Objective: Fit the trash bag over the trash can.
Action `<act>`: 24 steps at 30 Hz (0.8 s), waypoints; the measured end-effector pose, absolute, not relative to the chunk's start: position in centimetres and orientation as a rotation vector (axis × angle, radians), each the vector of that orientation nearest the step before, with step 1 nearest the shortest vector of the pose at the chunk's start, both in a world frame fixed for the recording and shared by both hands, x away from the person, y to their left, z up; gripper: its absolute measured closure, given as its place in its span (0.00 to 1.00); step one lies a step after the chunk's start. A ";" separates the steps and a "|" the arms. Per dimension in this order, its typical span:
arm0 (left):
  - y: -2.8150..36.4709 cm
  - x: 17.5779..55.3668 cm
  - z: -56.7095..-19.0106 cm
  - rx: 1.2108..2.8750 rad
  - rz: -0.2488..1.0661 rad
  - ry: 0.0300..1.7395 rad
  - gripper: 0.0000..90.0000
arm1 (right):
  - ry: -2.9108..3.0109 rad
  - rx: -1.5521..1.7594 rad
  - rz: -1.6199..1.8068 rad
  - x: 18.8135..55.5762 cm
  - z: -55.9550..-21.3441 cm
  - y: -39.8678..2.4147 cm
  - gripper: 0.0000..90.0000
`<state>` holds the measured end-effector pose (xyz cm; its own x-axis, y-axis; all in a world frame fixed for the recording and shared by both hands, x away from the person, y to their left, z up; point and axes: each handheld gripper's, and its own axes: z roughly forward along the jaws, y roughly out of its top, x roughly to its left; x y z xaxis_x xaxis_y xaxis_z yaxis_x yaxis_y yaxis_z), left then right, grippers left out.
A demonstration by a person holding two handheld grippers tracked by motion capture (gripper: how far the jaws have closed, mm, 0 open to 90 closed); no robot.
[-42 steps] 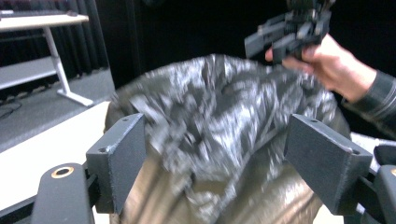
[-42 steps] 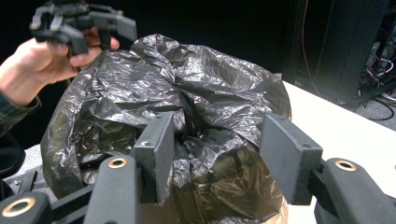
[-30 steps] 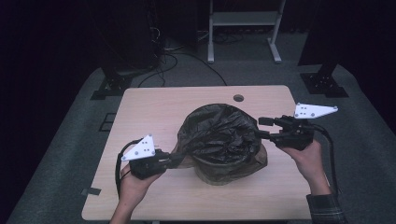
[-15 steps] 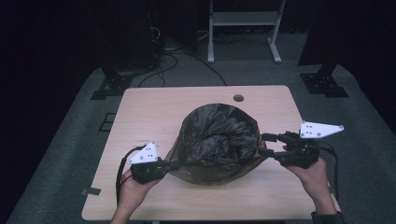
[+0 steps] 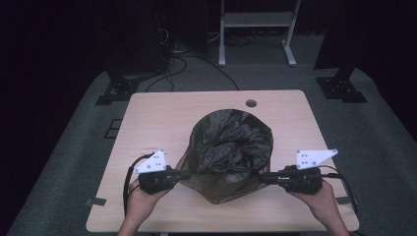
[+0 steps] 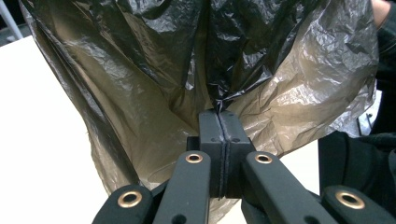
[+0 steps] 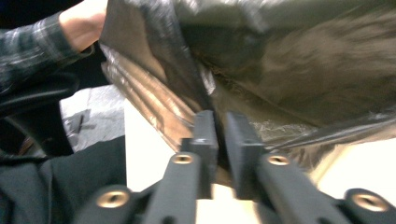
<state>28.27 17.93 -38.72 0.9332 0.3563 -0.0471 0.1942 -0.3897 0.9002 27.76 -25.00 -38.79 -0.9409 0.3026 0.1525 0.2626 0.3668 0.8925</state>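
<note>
Where the near edge of the table meets the two hands: grippers level, aimed inward at each other, one on each side of the bag.
Left gripper (image 5: 183, 174): clamped tight on a gathered pinch of the bag's film, pads pressed together with the plastic bunched at their tips in the left gripper view.
Right gripper (image 5: 265, 177): jaws just closing, drawn narrow on the bag's opposite edge; film between the pads in the right gripper view, blurred.
Bag (image 5: 228, 152): on the table (image 5: 157, 118), at the middle of its near half, held between the two grippers.
Bag, contents: cannot tell; mouth puckered inward, dark folds hiding the inside.
Bag, look: thin black plastic, crinkled and glossy, rounded and puffed on top; brownish and see-through where stretched at the lower skirt and sides.
Farther back: small round hole (image 5: 251, 103) in the tabletop beyond the bag.
Beyond the table: grey floor, cables (image 5: 182, 61), white frame legs (image 5: 255, 29).
</note>
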 end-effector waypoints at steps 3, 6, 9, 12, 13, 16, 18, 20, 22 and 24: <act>18.2 28.3 -38.8 1.973 0.179 0.396 0.99 | 2.618 0.523 1.637 27.8 -39.3 -24.6 1.00; 18.5 28.4 -39.0 1.964 0.170 0.405 0.99 | 2.642 0.529 1.624 27.7 -39.9 -24.5 1.00; 18.6 28.5 -39.4 1.965 0.164 0.411 0.99 | 2.650 0.577 1.631 27.9 -41.0 -25.1 1.00; 18.7 28.6 -39.7 1.967 0.156 0.420 0.99 | 2.648 0.616 1.633 28.1 -41.7 -25.8 1.00; 18.7 28.7 -39.8 1.967 0.153 0.424 0.99 | 2.647 0.631 1.629 28.1 -42.0 -26.0 1.00; 18.7 28.8 -40.1 1.970 0.149 0.430 0.99 | 2.644 0.661 1.618 28.3 -42.5 -26.5 1.00; 18.6 28.9 -40.3 1.974 0.146 0.432 0.99 | 2.647 0.672 1.602 28.4 -42.8 -26.6 1.00; 18.5 29.0 -40.5 1.979 0.142 0.436 0.99 | 2.653 0.684 1.588 28.5 -43.0 -26.7 1.00; 18.5 29.1 -40.7 1.987 0.136 0.438 0.99 | 2.659 0.691 1.576 28.6 -43.2 -26.8 1.00; 18.4 29.1 -40.8 1.999 0.140 0.437 0.99 | 2.665 0.705 1.558 28.7 -43.4 -26.8 1.00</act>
